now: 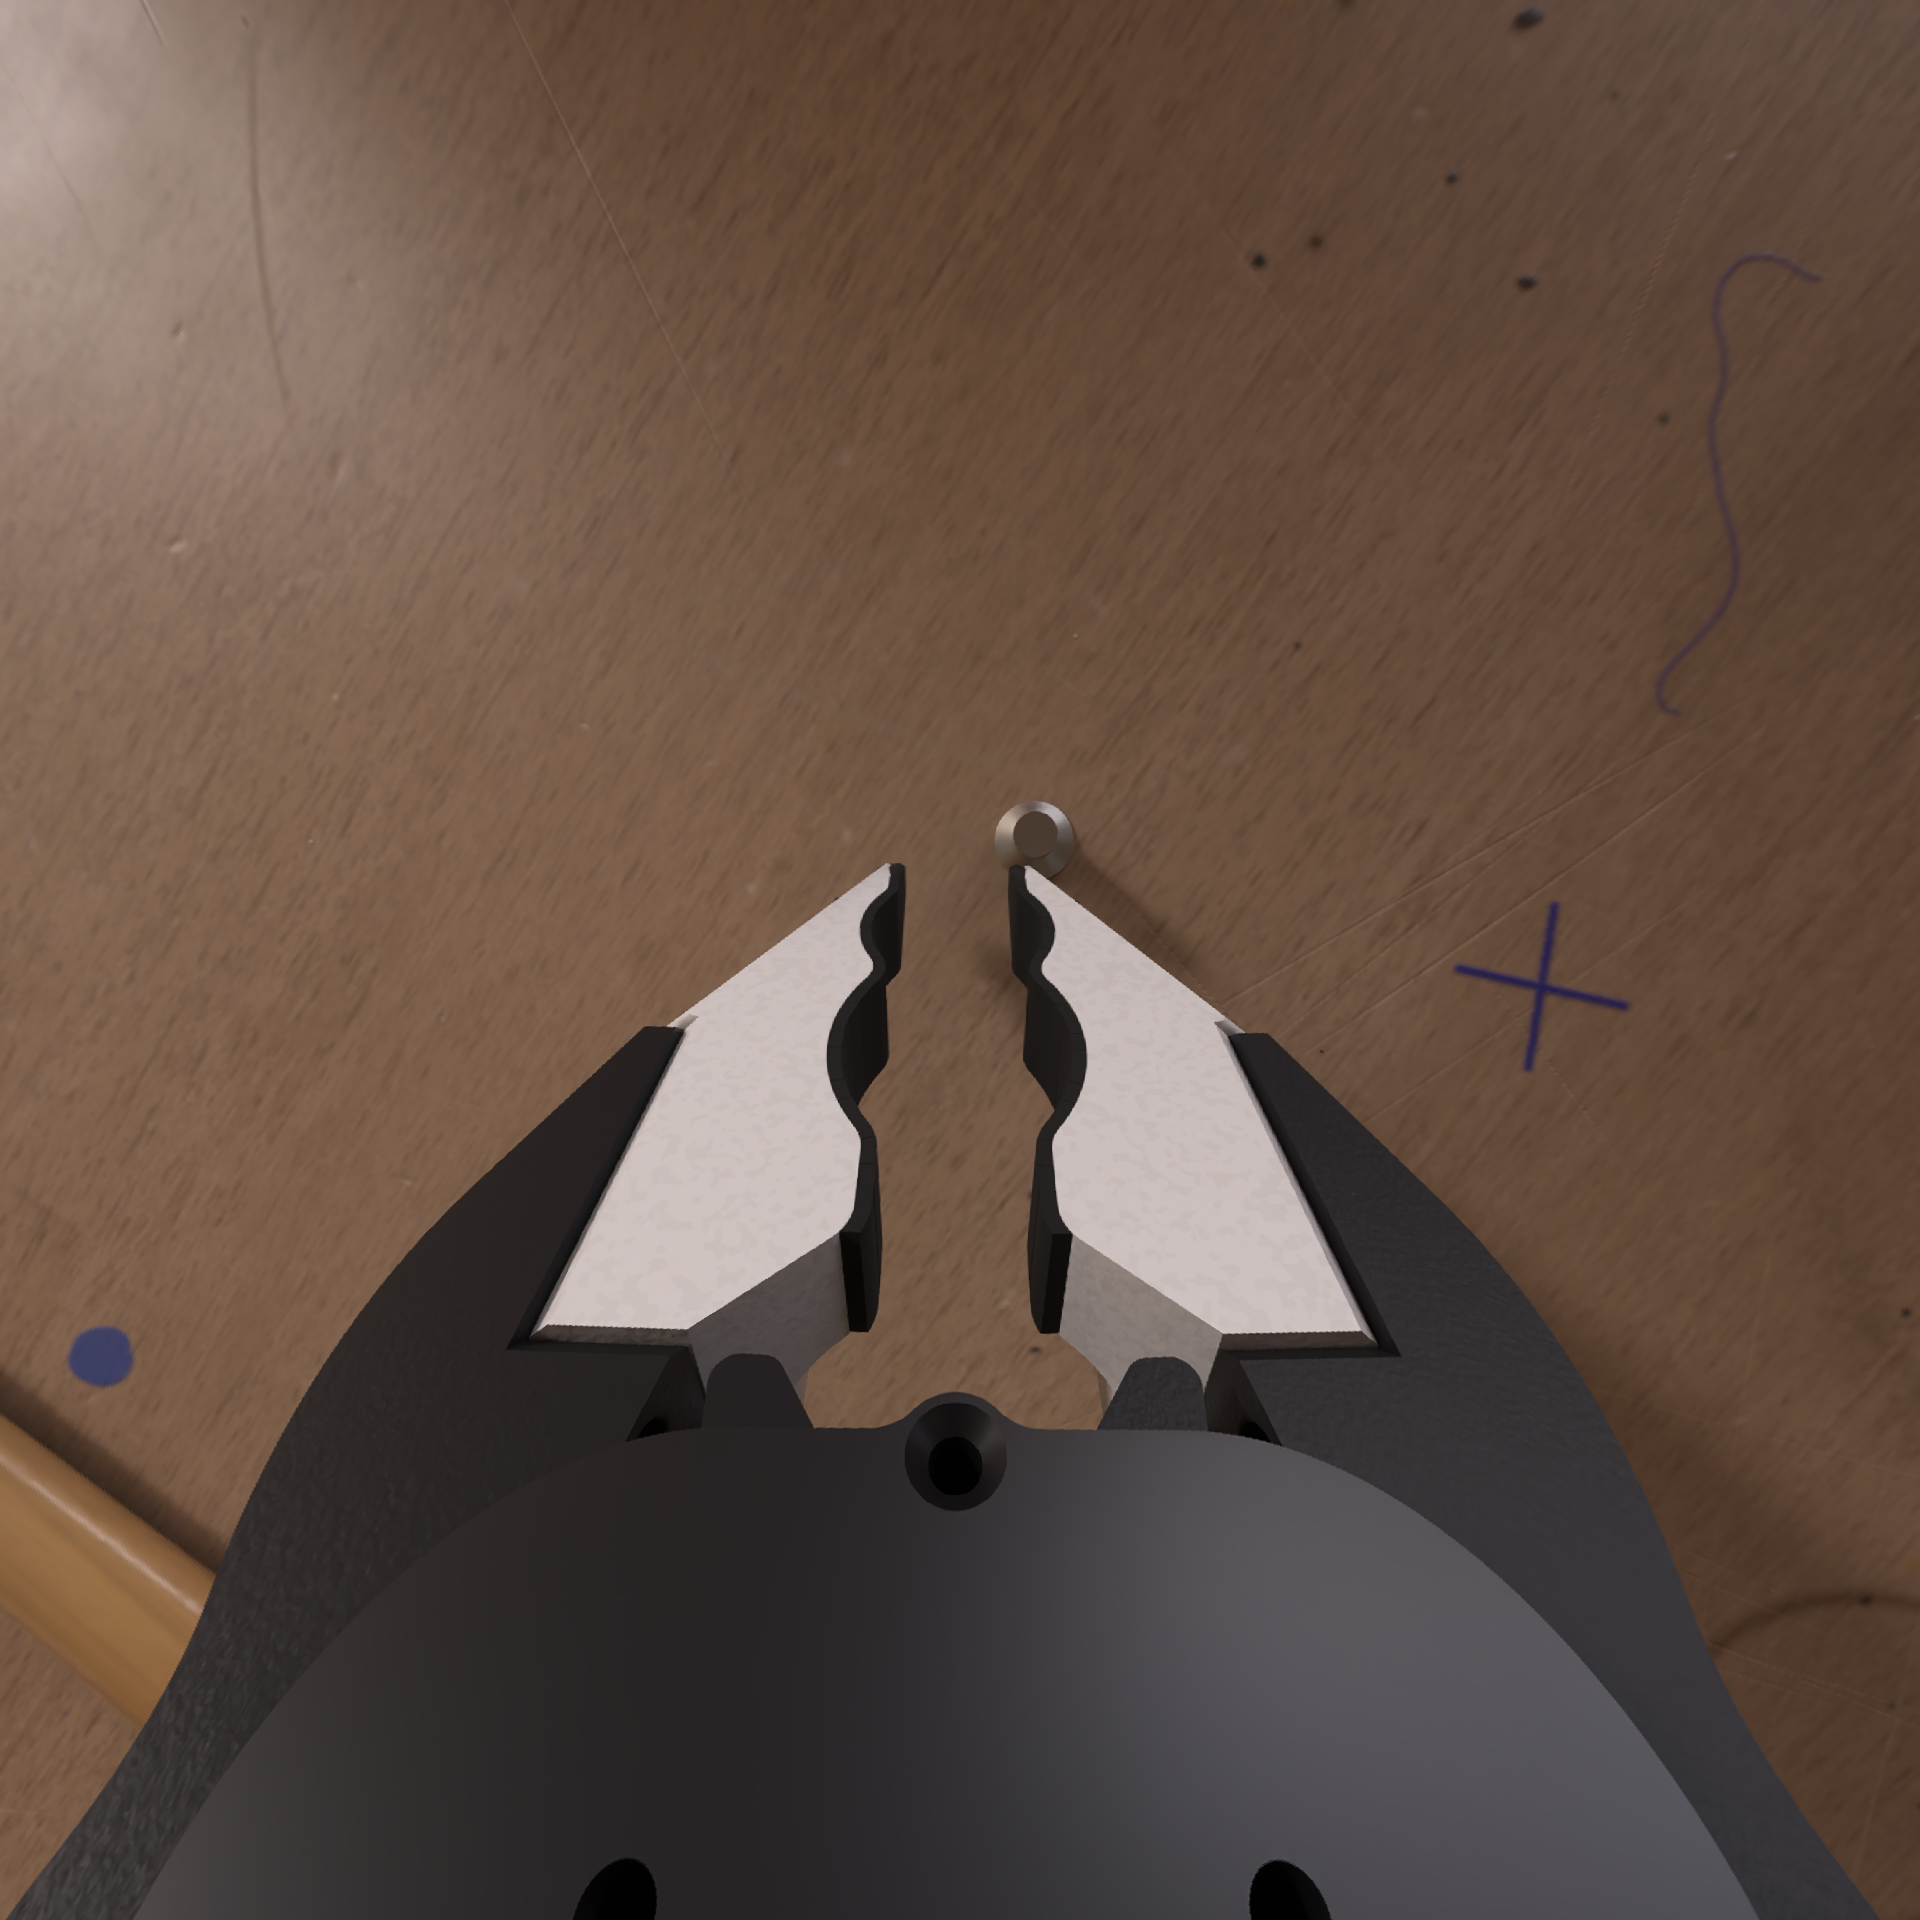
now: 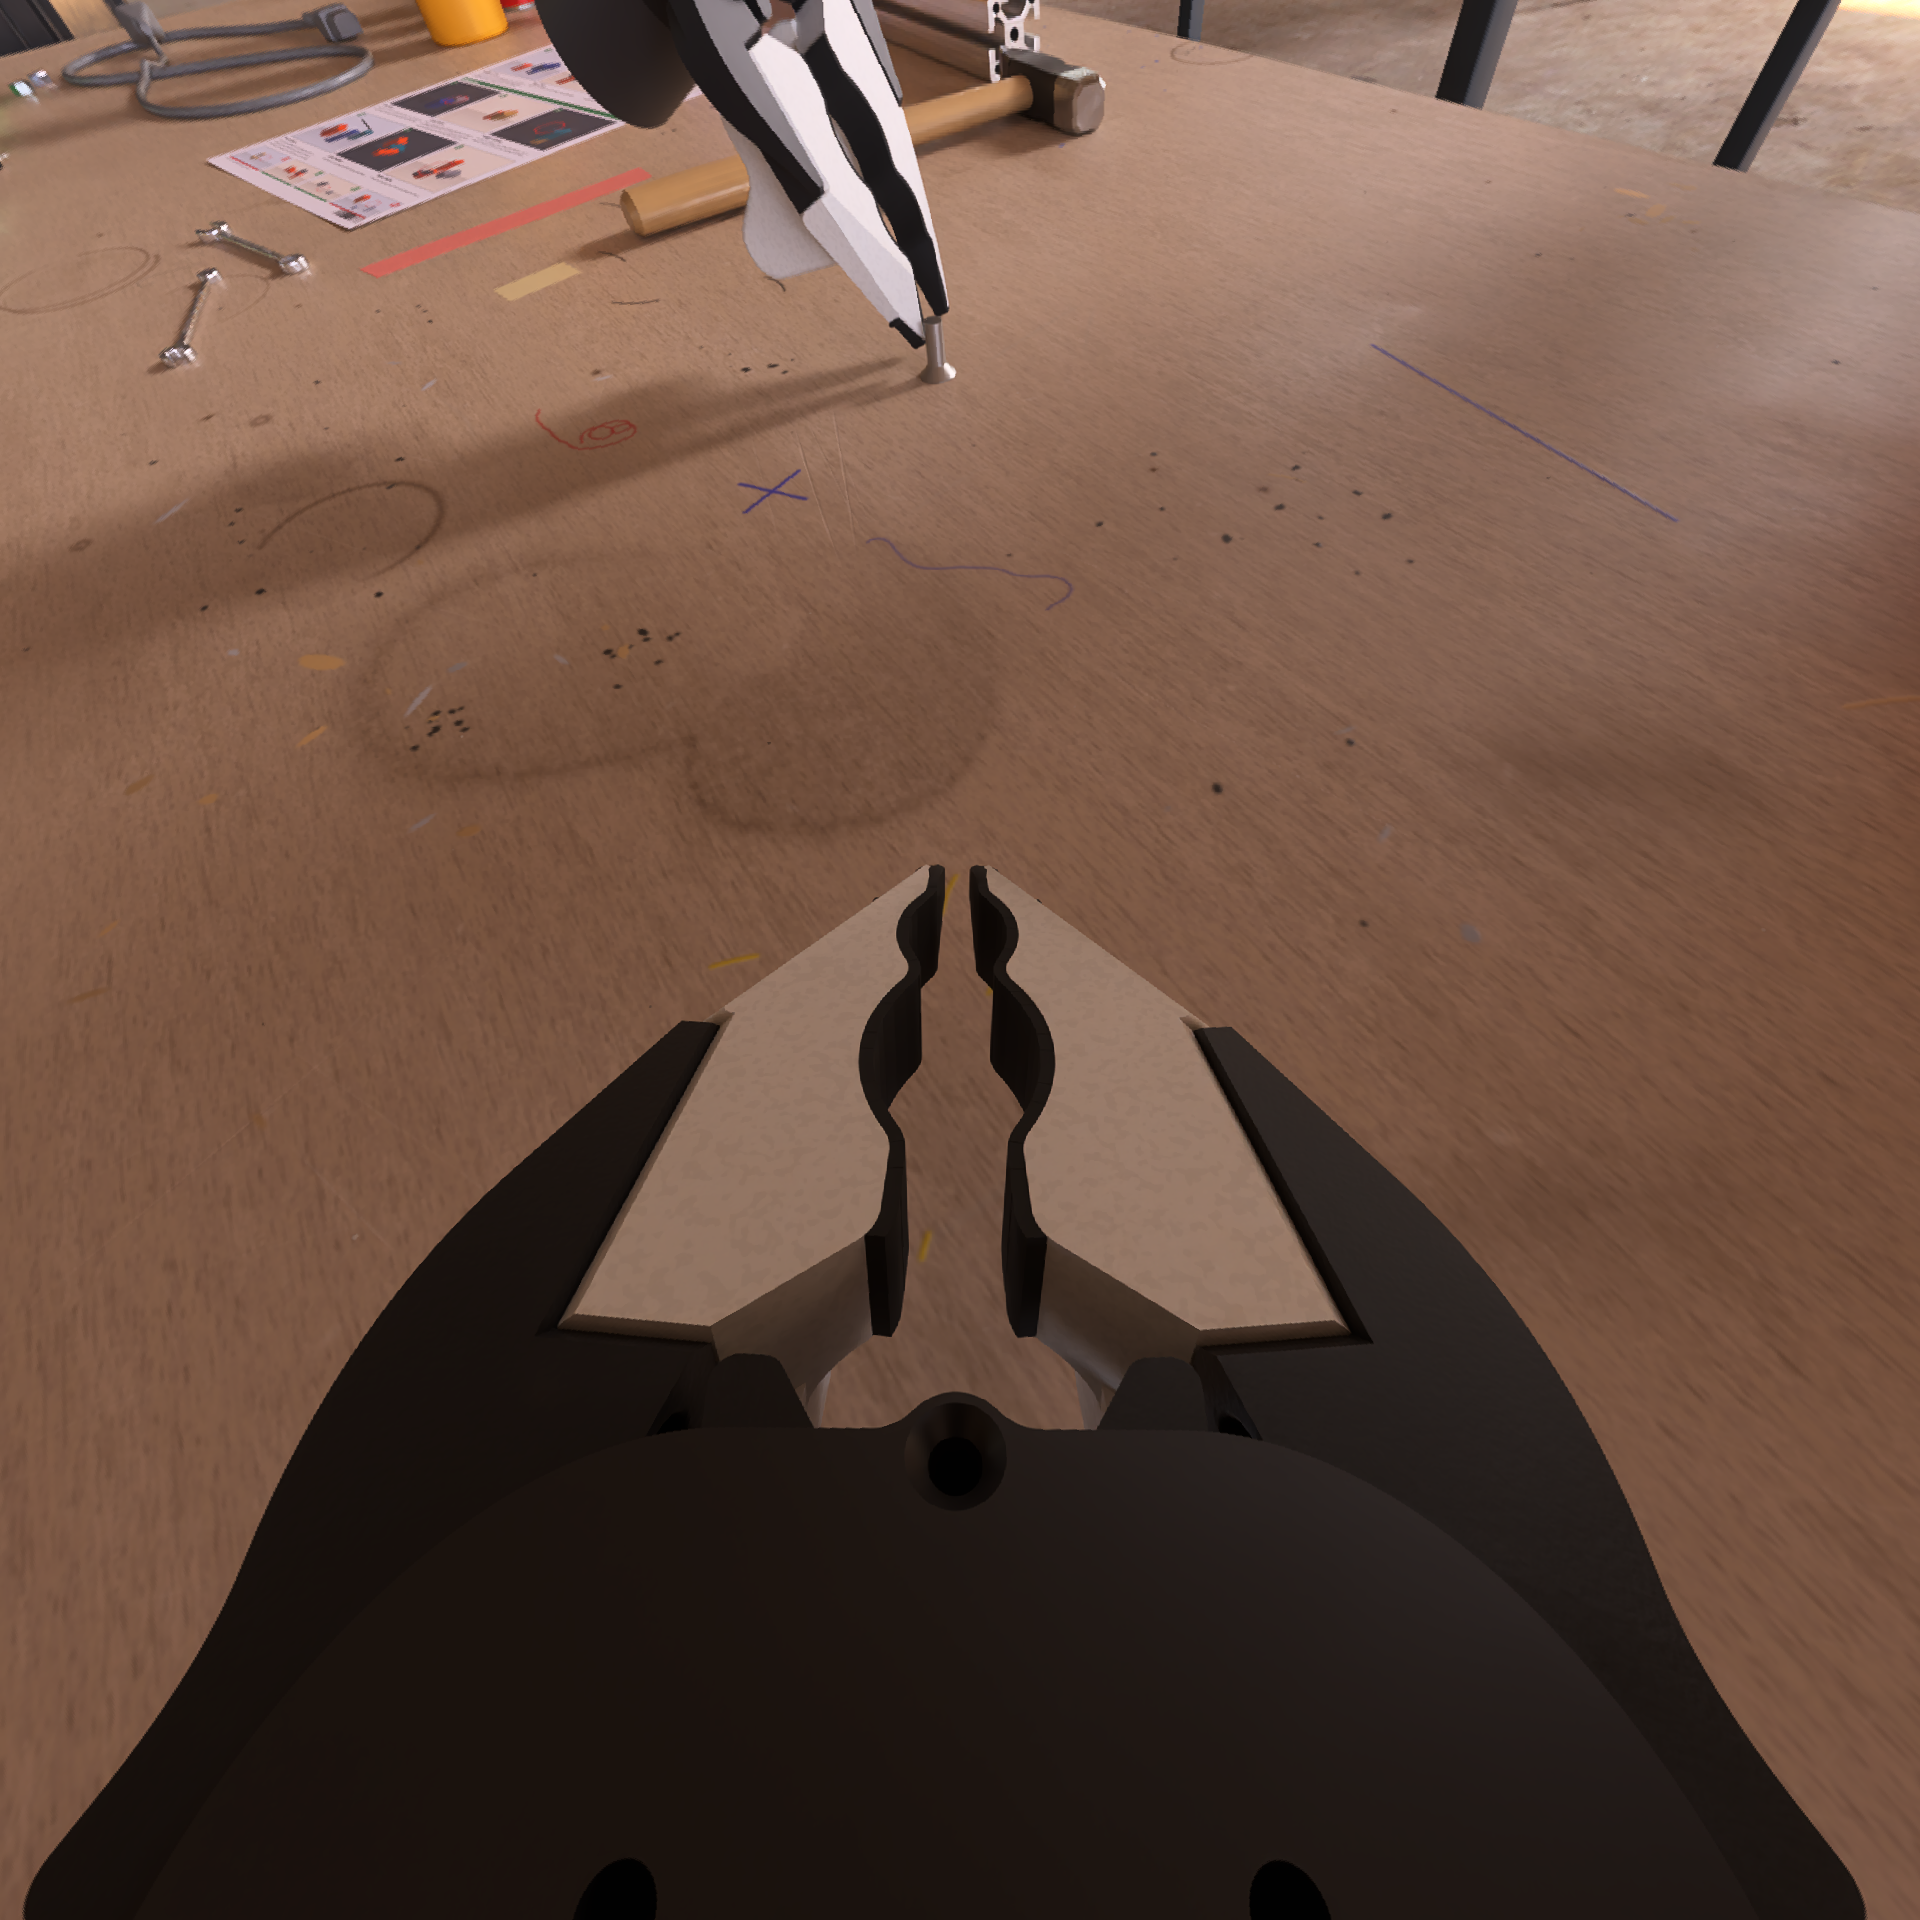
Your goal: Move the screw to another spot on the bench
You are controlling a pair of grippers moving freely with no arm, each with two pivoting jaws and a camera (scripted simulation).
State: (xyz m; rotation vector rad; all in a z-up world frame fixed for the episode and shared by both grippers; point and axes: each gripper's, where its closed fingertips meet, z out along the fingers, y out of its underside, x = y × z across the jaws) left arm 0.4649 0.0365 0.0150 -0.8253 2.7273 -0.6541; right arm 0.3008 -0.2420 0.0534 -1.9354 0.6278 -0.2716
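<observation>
A small metal screw (image 1: 1036, 834) stands head down on the brown wooden bench (image 1: 623, 520), shank pointing up. My left gripper (image 1: 956, 868) points down at the bench, jaws a little apart and empty. The screw sits just past its right fingertip (image 1: 1023, 883), not between the fingers. In the right wrist view the left gripper (image 2: 925, 322) hovers with its tips at the top of the screw (image 2: 936, 358). My right gripper (image 2: 956, 868) is low over the bench near the front, far from the screw, with its jaws almost together and nothing in them.
A hammer (image 2: 831, 156) lies behind the screw; its handle also shows in the left wrist view (image 1: 62, 1558). Two wrenches (image 2: 255, 249), a printed sheet (image 2: 416, 135) and a cable loop (image 2: 208, 62) lie far left. A blue cross (image 2: 774, 490) is drawn near the screw.
</observation>
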